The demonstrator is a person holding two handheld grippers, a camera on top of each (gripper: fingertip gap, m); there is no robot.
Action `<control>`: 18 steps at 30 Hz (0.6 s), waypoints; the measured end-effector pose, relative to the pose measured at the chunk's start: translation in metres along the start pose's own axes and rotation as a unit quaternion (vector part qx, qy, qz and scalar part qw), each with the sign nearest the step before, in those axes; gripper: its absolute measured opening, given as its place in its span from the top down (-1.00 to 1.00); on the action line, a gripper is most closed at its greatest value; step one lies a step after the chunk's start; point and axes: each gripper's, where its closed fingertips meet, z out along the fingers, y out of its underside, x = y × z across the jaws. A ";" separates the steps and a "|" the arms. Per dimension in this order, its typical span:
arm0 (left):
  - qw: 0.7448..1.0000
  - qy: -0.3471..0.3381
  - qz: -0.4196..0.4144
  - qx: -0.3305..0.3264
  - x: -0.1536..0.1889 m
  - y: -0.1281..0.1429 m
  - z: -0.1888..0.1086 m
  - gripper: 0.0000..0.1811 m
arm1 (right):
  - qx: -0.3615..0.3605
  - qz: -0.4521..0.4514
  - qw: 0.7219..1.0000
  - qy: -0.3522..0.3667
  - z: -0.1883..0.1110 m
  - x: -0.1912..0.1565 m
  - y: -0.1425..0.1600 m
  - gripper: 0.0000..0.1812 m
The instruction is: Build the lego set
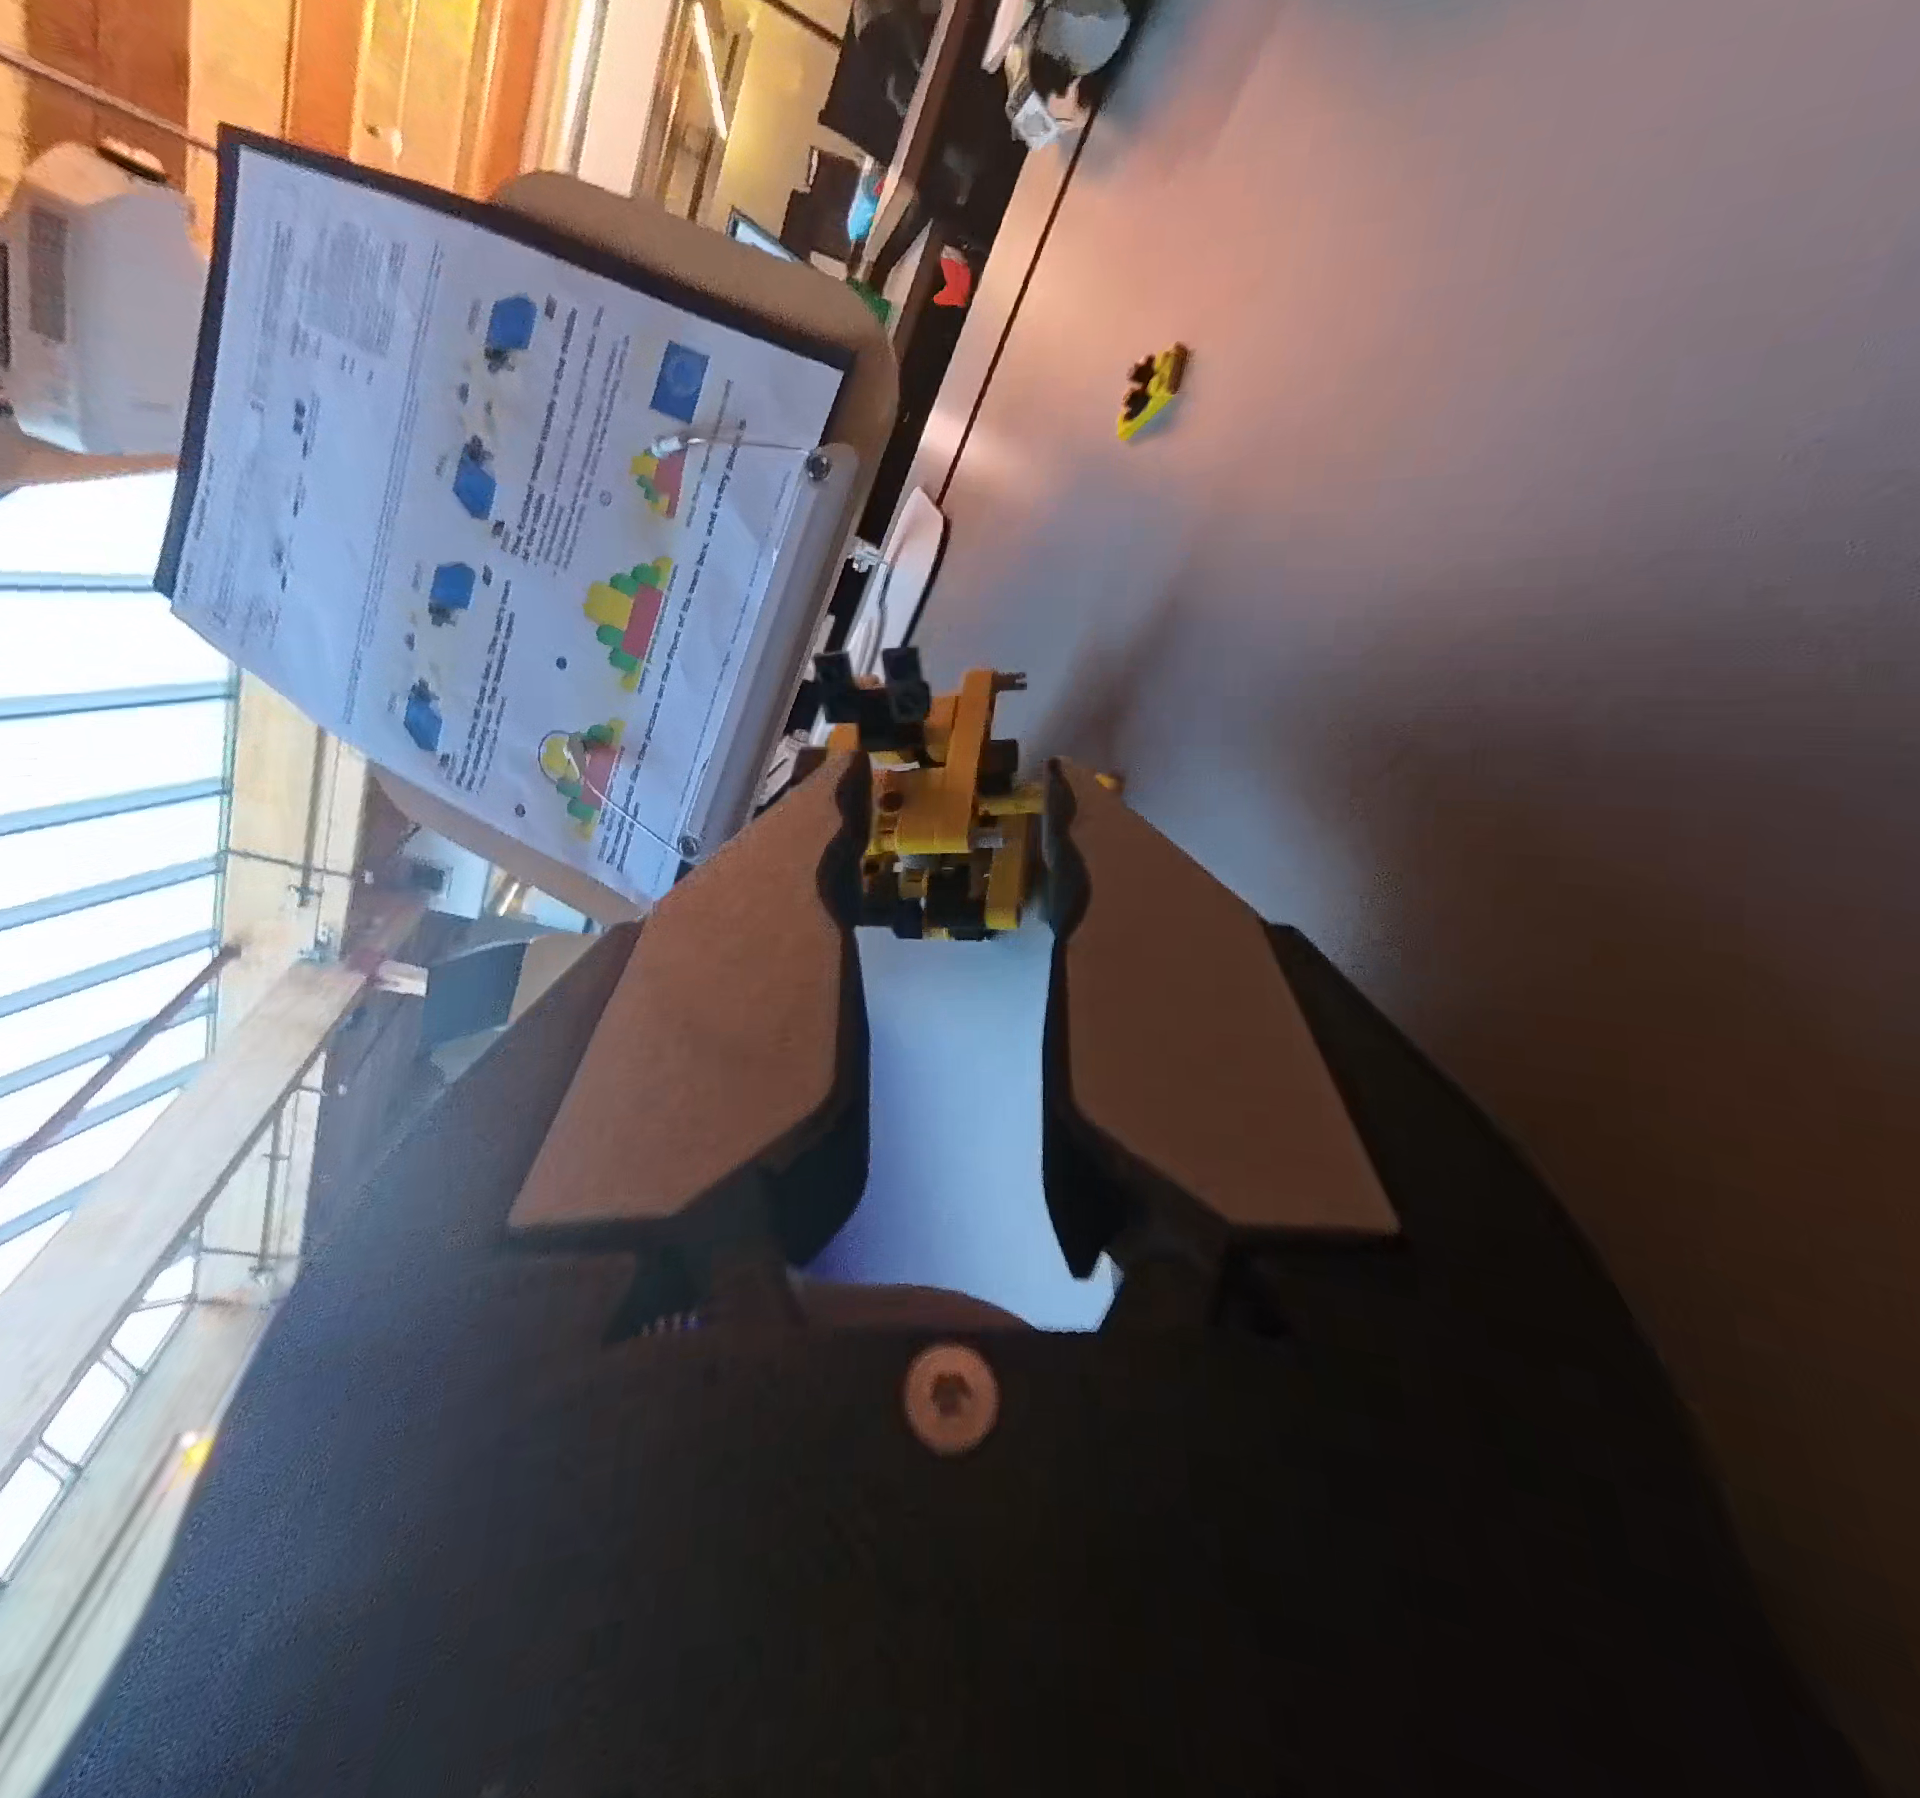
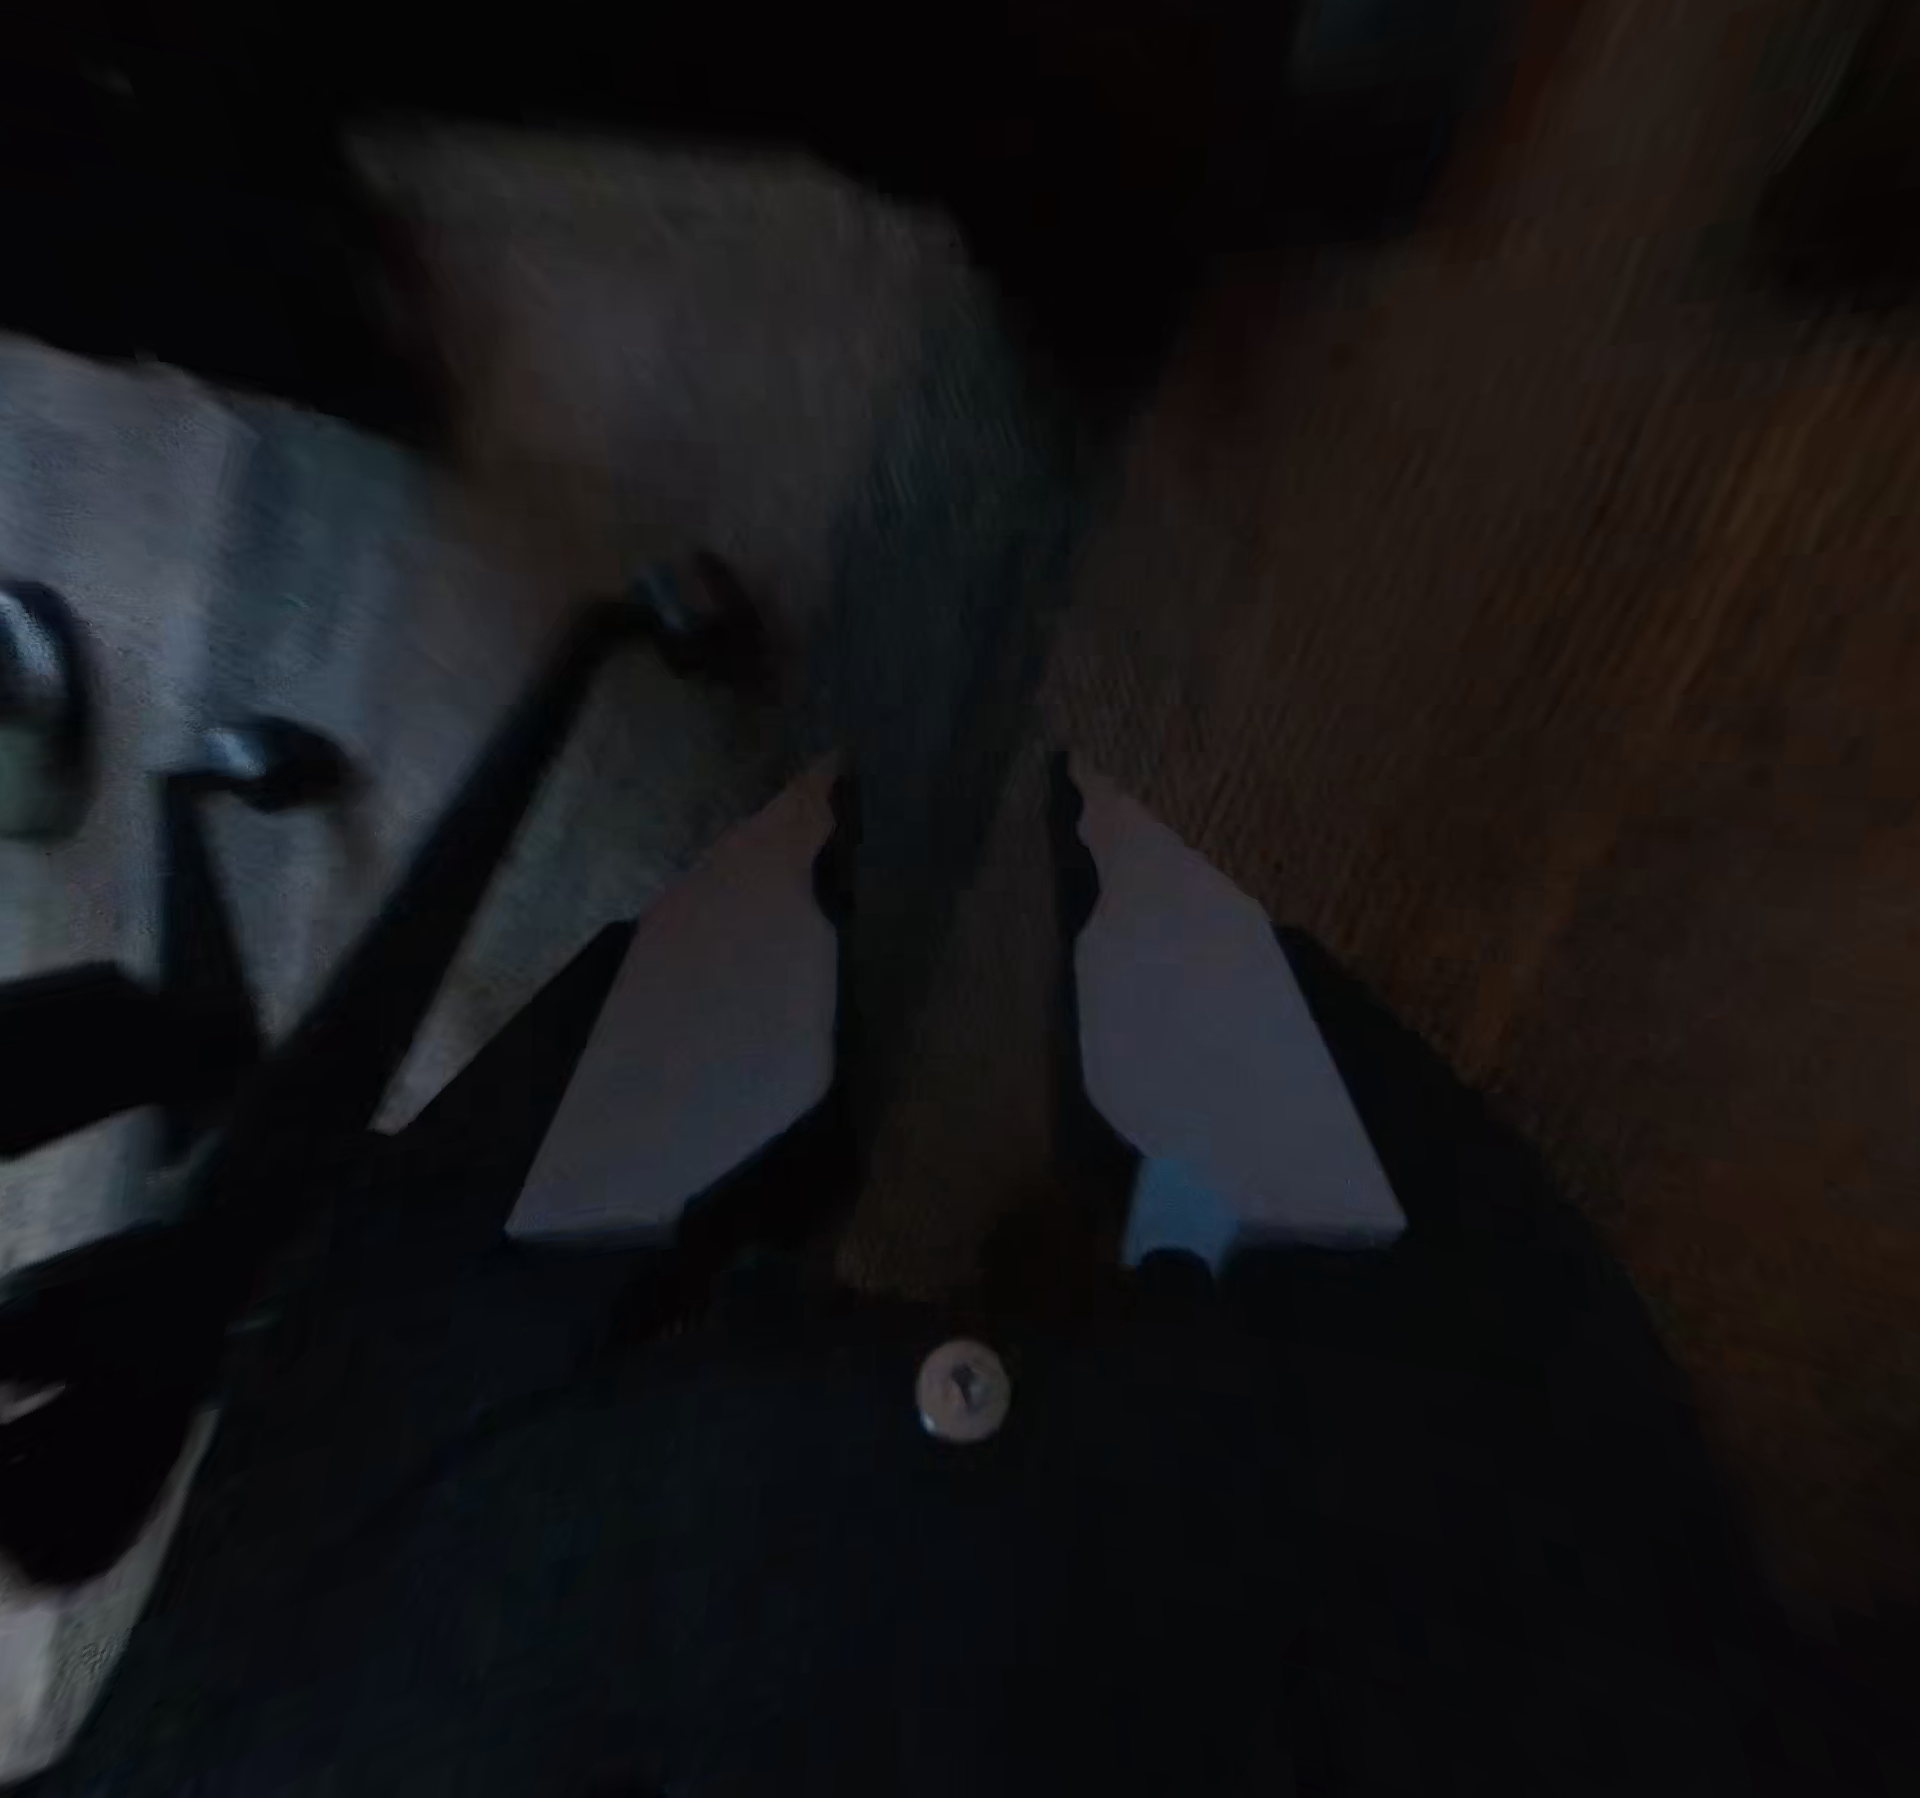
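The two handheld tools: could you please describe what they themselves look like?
Both share one build. The left tool has a black body, two flat tan wedge-shaped fingers with black inner pads, and a round screw head. The right tool looks the same, dim and blurred. No cables or sleeves show.

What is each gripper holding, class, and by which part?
The left gripper clamps the yellow-and-black lego model by its two sides, at its near end. The right gripper holds nothing visible; its fingers stand apart.

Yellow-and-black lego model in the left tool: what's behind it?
Behind the lego model stands an instruction sheet on a stand, and white table holding one loose yellow-black piece. The model hides the stand's foot.
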 end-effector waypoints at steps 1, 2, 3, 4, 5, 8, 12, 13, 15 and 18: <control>1.000 0.003 0.005 0.000 0.002 0.001 0.001 0.69 | -0.040 0.010 0.999 0.017 0.030 0.008 0.032 0.65; 1.000 0.007 0.004 -0.004 0.003 0.002 0.002 0.69 | -0.077 0.021 0.996 0.032 0.056 0.015 0.060 0.64; 1.000 0.010 0.001 -0.006 0.003 0.003 0.002 0.69 | -0.101 0.036 0.993 0.044 0.077 0.020 0.082 0.64; 1.000 0.013 0.002 -0.005 0.004 0.003 0.002 0.70 | -0.110 0.052 0.991 0.049 0.096 0.021 0.096 0.65; 1.000 0.015 0.007 -0.004 0.006 0.002 0.002 0.71 | -0.115 0.067 0.990 0.049 0.113 0.020 0.107 0.65; 1.000 0.021 0.017 0.002 0.010 -0.001 0.002 0.71 | -0.105 0.109 0.987 0.049 0.155 0.011 0.120 0.65; 1.000 0.020 -0.008 0.011 0.004 -0.003 0.000 0.72 | -0.107 0.142 0.978 0.111 0.188 0.019 0.136 0.66; 1.000 0.020 -0.015 0.013 0.003 -0.003 0.000 0.72 | -0.109 0.151 0.975 0.117 0.192 0.019 0.140 0.66; 0.999 0.023 -0.019 0.018 0.003 -0.005 -0.002 0.72 | -0.110 0.157 0.974 0.123 0.202 0.014 0.147 0.66; 0.999 0.027 -0.021 0.025 0.004 -0.007 -0.004 0.72 | -0.128 0.152 0.971 0.132 0.217 0.007 0.162 0.66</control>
